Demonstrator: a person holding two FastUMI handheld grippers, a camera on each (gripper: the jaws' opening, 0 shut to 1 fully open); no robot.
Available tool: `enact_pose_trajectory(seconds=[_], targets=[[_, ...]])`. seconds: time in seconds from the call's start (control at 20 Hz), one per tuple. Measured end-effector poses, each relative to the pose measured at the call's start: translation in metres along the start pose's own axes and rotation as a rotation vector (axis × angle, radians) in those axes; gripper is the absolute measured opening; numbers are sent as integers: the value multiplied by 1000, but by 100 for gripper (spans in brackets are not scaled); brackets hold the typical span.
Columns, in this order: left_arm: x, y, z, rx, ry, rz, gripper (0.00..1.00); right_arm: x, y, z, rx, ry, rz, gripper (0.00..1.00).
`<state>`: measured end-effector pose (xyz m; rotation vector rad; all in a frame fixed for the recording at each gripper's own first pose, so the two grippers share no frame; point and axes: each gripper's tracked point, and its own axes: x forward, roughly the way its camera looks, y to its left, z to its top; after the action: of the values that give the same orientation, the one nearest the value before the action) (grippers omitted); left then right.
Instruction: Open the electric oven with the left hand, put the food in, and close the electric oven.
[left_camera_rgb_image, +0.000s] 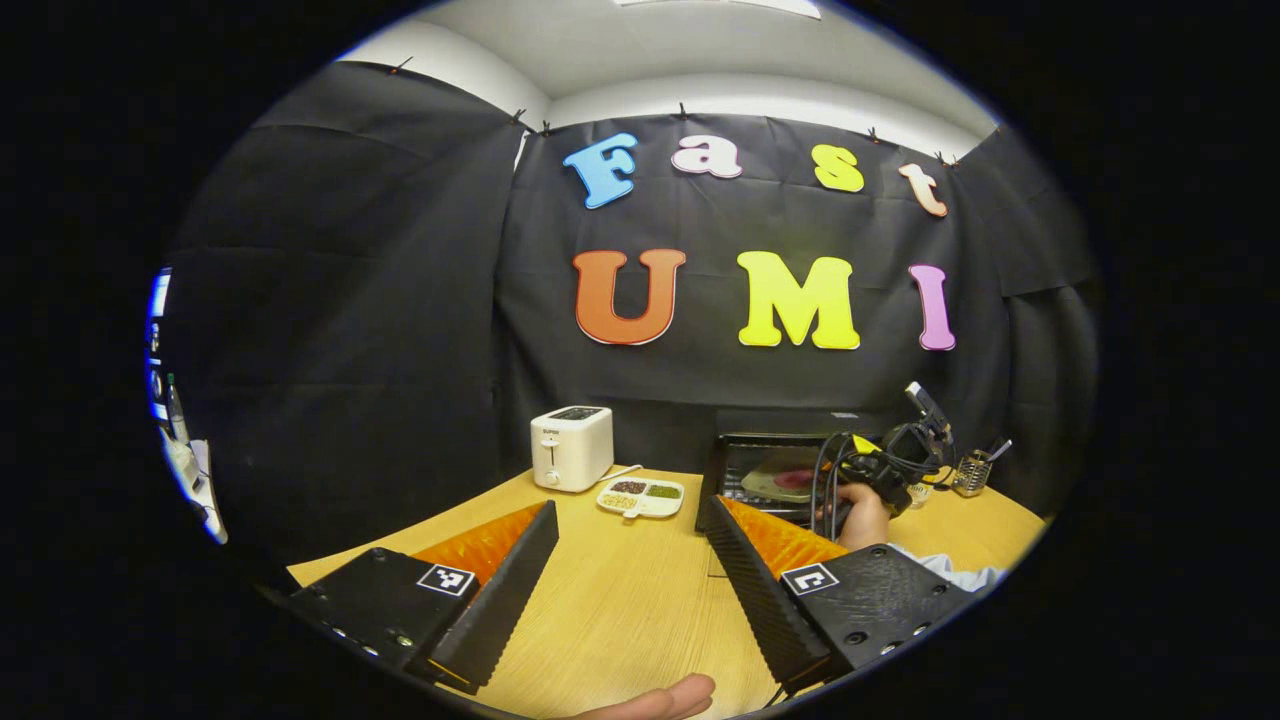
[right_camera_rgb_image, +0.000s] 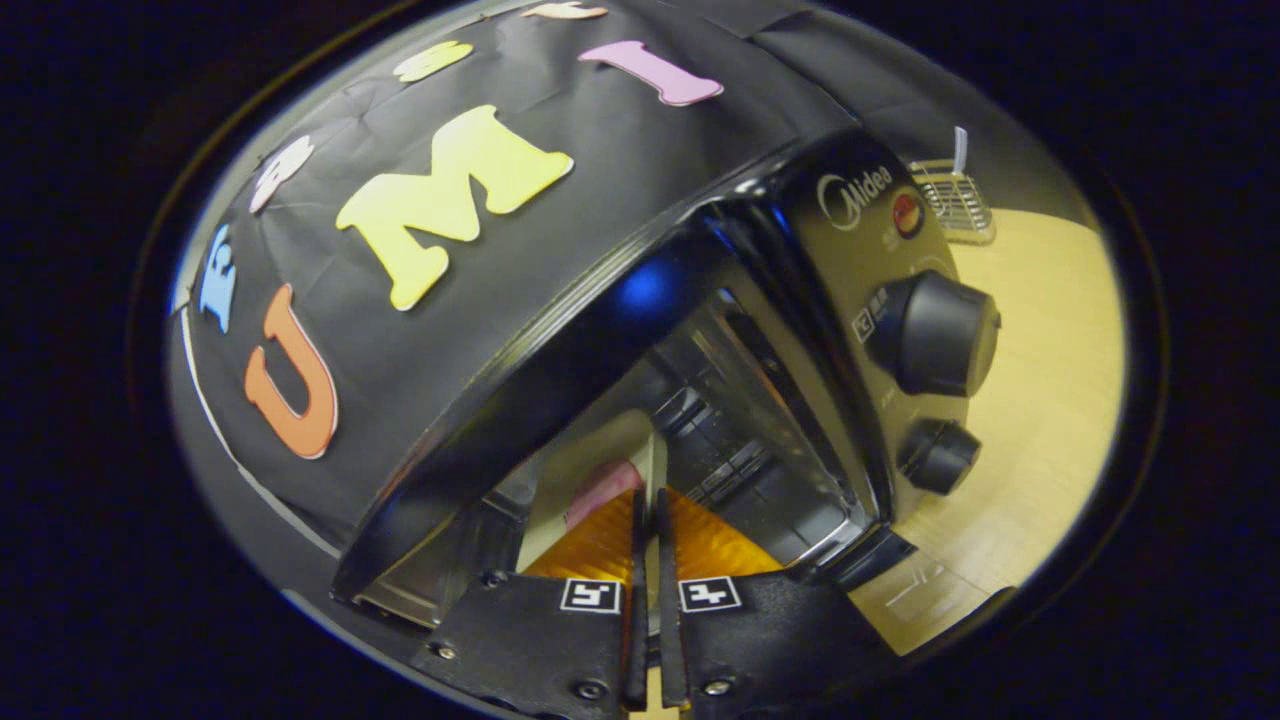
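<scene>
Hovering over the table (left_camera_rgb_image: 620, 600), the left gripper (left_camera_rgb_image: 630, 515) has its fingers spread wide with nothing between them. From it, the oven (left_camera_rgb_image: 770, 470) stands at about 1 o'clock with its door down, and a plate (left_camera_rgb_image: 785, 478) with something pink on it sits inside. A hand (left_camera_rgb_image: 862, 512) holds the right gripper (left_camera_rgb_image: 900, 455) at the oven mouth. A toaster (left_camera_rgb_image: 571, 447) stands at 11 o'clock, and a small divided dish (left_camera_rgb_image: 641, 496) lies between it and the oven. A wire holder (left_camera_rgb_image: 972, 472) stands to the oven's right. In the right gripper view, tilted, the right gripper (right_camera_rgb_image: 646, 510) reaches into the oven (right_camera_rgb_image: 640, 330), its fingers clenched on the plate (right_camera_rgb_image: 590, 470) rim; the pink food (right_camera_rgb_image: 605, 485) lies just beyond the tips. Two knobs (right_camera_rgb_image: 935, 335) sit on the panel at 3 o'clock.
</scene>
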<state>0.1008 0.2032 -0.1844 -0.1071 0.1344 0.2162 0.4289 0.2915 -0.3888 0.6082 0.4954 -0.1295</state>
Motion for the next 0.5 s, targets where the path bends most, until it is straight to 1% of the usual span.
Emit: enact_pose_trajectory(seconds=[0.05,0.1,0.2,0.25,0.3,0.35,0.45,0.5], targets=[[6,-3,-5,-3,13,-7,95,-5,-1,2,-27,-21,19,11],[10,-6,-8,-3,25,-10,95,-11,2,9,-71,-45,41,19],[14,-10,-4,-3,27,-7,95,-24,2,13,-178,-86,63,47],[15,-14,-4,-6,24,-13,95,-33,2,14,-214,-92,76,53],[15,-19,-6,-10,29,-21,95,-41,3,11,-232,-83,93,66],[15,-23,-10,-13,38,-30,95,-49,3,11,-245,-70,108,68],[17,-32,-15,-10,53,-41,95,-70,-6,15,-267,-58,119,78],[20,-38,-18,-5,61,-48,95,-83,-10,18,-280,-55,120,77]])
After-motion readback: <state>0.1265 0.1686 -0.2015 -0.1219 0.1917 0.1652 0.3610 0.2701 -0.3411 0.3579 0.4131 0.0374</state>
